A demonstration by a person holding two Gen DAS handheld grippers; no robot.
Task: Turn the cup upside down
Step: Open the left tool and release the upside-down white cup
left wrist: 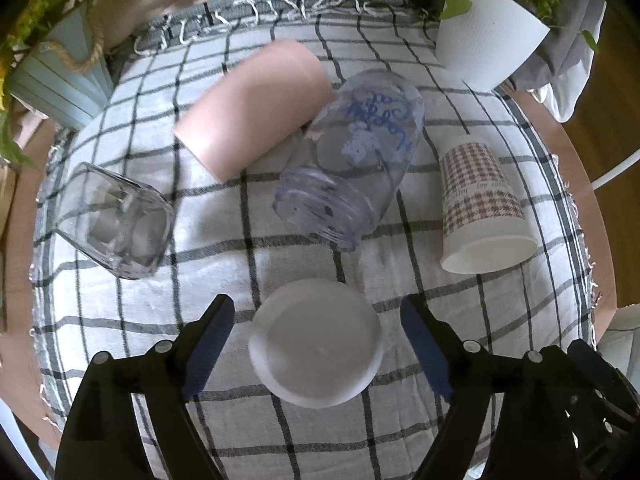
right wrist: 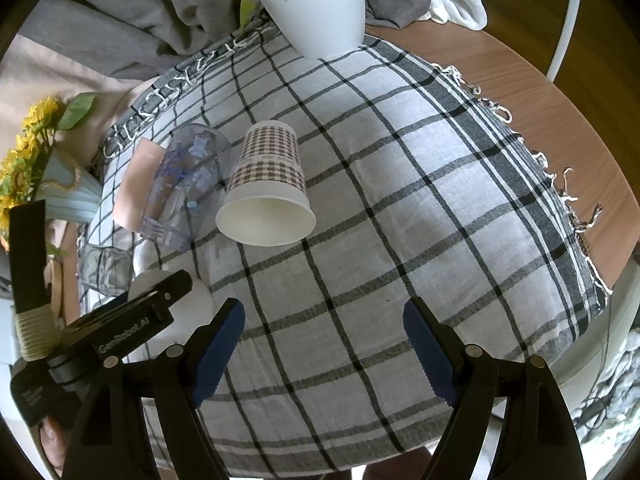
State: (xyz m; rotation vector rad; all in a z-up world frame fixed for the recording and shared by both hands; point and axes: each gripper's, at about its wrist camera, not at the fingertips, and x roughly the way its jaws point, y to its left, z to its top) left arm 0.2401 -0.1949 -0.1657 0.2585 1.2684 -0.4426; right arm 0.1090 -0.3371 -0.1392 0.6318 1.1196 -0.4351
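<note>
A white cup (left wrist: pixel 316 342) stands on the checked cloth (left wrist: pixel 400 256) between the open fingers of my left gripper (left wrist: pixel 318 320), which do not touch it. I cannot tell whether I see its base or its mouth. A houndstooth paper cup (left wrist: pixel 480 204) lies on its side to the right, mouth toward me; it also shows in the right wrist view (right wrist: pixel 266 188). A clear printed tumbler (left wrist: pixel 352 160), a pink cup (left wrist: pixel 256 108) and a square glass (left wrist: pixel 116 220) lie on their sides. My right gripper (right wrist: pixel 324 332) is open and empty over bare cloth.
A white plant pot (left wrist: pixel 488 36) stands at the far right of the cloth, seen also in the right wrist view (right wrist: pixel 316 4). A pale blue vase with sunflowers (right wrist: pixel 60 192) stands at the left. The cloth's fringed edge (right wrist: pixel 560 184) borders the wooden tabletop (right wrist: pixel 520 80).
</note>
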